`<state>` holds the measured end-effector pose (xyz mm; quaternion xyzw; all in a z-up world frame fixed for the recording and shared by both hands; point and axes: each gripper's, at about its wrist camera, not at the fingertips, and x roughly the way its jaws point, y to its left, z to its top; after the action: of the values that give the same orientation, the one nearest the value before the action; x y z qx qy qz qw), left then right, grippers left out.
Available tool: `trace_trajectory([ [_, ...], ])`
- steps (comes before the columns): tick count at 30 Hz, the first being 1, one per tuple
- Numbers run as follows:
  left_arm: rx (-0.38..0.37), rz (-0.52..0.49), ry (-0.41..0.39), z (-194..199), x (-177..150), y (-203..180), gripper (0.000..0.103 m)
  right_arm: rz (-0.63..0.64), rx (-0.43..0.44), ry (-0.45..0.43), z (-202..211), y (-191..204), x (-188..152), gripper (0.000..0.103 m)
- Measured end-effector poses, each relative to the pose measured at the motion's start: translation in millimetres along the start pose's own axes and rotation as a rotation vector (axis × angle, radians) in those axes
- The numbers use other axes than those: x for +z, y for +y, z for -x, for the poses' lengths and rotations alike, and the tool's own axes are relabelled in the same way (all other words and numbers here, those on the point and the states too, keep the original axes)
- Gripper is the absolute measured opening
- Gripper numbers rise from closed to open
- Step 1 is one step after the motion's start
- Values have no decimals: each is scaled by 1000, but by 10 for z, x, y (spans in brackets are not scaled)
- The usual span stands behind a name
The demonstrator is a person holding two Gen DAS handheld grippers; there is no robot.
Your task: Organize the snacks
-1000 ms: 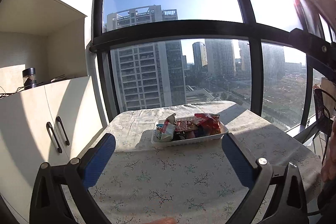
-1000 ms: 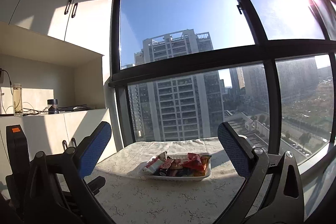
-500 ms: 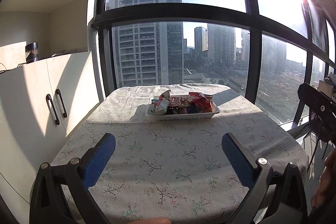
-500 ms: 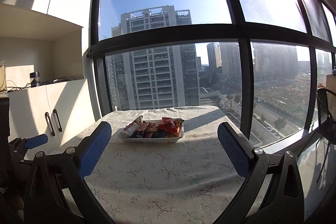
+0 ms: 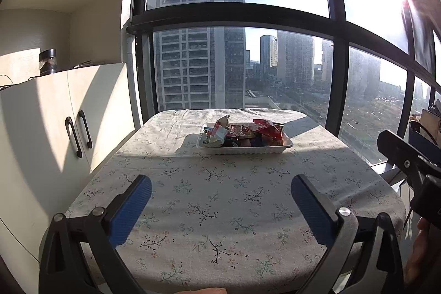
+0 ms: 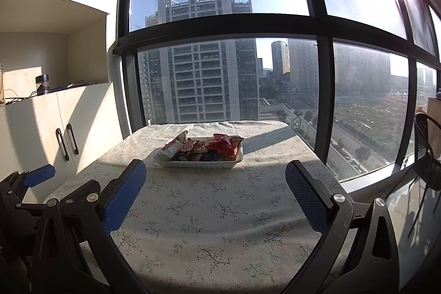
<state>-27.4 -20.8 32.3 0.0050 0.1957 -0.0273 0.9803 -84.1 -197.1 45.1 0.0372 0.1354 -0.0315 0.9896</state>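
1. Resting on the far half of the table covered by a white cloth with a floral sprig print (image 5: 220,200), the shallow white foam tray (image 5: 245,149) is heaped with crinkled snack packets in red, pink and dark wrappers (image 5: 248,132).
2. The left gripper (image 5: 220,197), with blue-padded black fingers, hangs above the cloth on the near side of the tray, fingers spread wide and holding nothing.
3. The right gripper (image 6: 216,186) hangs likewise near the tray, its blue pads wide apart and empty.
4. Left of the tray stands a cream cupboard with dark handles (image 5: 77,134).
5. Beyond the tray rises a black-framed window (image 5: 234,15).
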Motion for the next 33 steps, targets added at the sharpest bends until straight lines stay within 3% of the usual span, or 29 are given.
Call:
trace_trajectory([
  [10,4,-3,3,-11,-10,-10,103,29,0,48,-181,84,-54,103],
  [33,19,6,16,-64,-24,34,103,26,-1,49,-248,100,-102,103],
])
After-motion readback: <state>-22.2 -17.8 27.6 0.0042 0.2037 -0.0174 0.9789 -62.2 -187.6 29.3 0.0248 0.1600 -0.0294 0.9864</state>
